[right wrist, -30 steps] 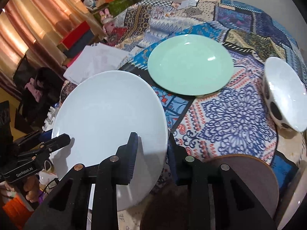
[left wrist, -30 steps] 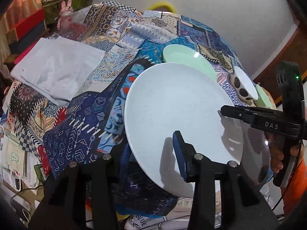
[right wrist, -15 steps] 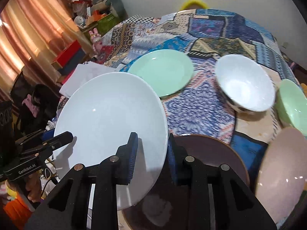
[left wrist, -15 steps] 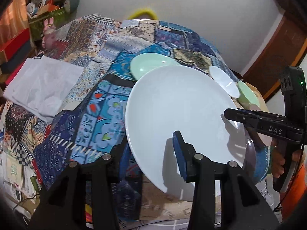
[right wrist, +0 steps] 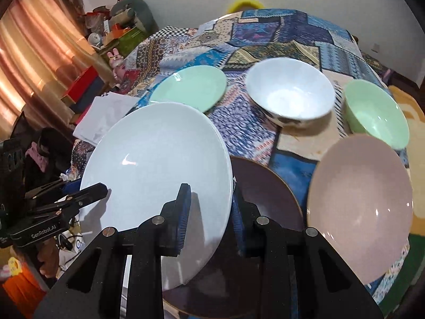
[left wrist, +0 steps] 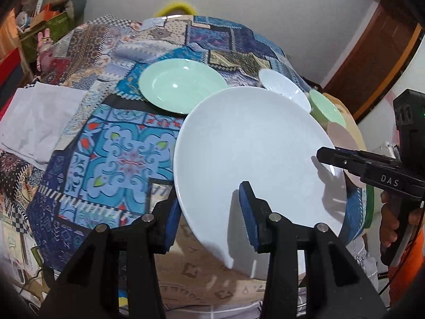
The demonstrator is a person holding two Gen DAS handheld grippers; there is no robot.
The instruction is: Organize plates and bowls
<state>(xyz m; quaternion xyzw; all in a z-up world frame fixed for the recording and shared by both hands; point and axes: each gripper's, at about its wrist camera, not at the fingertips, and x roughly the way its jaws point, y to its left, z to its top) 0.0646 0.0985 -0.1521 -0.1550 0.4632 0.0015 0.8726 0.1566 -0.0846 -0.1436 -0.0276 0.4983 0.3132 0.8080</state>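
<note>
A large white plate hangs tilted above the near edge of the table, held at opposite rims. My left gripper is shut on its near-left rim. My right gripper is shut on the right rim and also shows in the left wrist view as the right gripper. A dark brown plate lies under the white one. Beyond it are a green plate, a white bowl, a green bowl and a pink plate.
A patchwork tablecloth covers the round table. A folded white cloth lies at its left side. Boxes, toys and a curtain crowd the room to the left. A hand holds the right gripper's handle.
Both grippers carried the white plate rightward and up over the table's near edge; it now overlaps the brown plate. The bowls and the pink plate have come into view.
</note>
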